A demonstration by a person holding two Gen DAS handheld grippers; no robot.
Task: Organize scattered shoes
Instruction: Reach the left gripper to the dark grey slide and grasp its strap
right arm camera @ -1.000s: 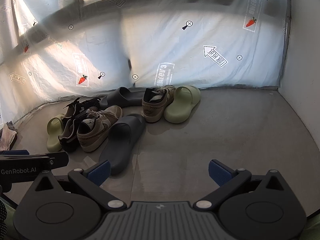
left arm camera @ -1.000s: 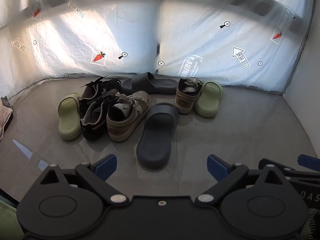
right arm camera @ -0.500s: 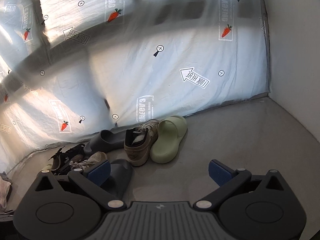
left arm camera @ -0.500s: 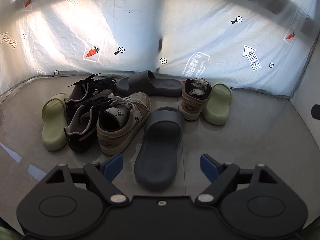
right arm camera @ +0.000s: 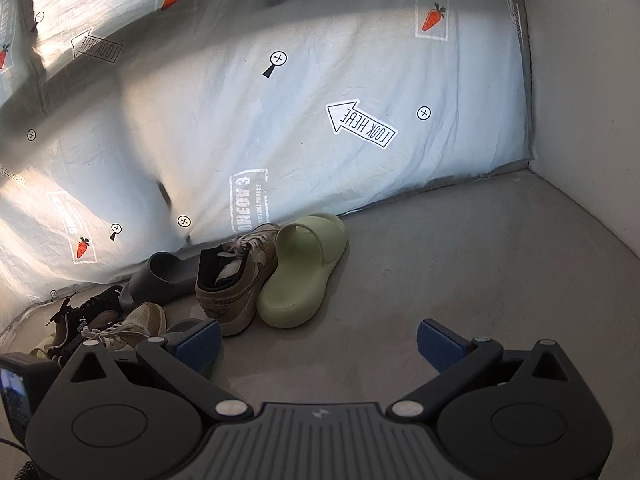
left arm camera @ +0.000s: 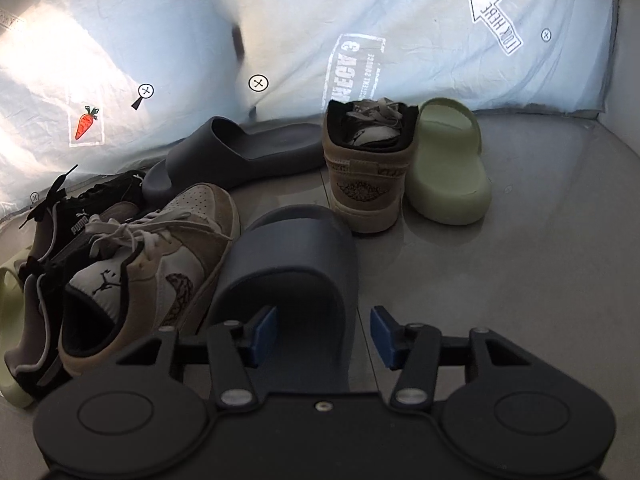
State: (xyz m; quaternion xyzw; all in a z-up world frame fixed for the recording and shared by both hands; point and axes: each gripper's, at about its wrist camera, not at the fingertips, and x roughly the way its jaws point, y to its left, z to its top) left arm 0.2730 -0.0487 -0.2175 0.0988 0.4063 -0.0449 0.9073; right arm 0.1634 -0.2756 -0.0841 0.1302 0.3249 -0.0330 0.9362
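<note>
Several shoes lie scattered on the grey floor. In the left wrist view my left gripper (left arm camera: 323, 336) is low over the near dark blue slide (left arm camera: 288, 264). One pad sits inside the slide's strap opening and the other outside its right wall. The jaws are closing, with a gap still showing at the right pad. A tan sneaker (left arm camera: 160, 264) touches the slide's left side. In the right wrist view my right gripper (right arm camera: 318, 344) is open over bare floor, in front of a pale green slide (right arm camera: 304, 272) and a second tan sneaker (right arm camera: 236, 280).
Black sneakers (left arm camera: 80, 216) and another green slide (left arm camera: 8, 292) lie at the left. A second dark slide (left arm camera: 248, 152) rests against the printed plastic sheet (left arm camera: 400, 20) at the back. A white wall (right arm camera: 592, 100) closes the right side, with bare floor (right arm camera: 480, 272) before it.
My left gripper has dropped and moved forward onto the near dark blue slide, and its jaws have narrowed. The right gripper has swung right, toward the green slide and the corner.
</note>
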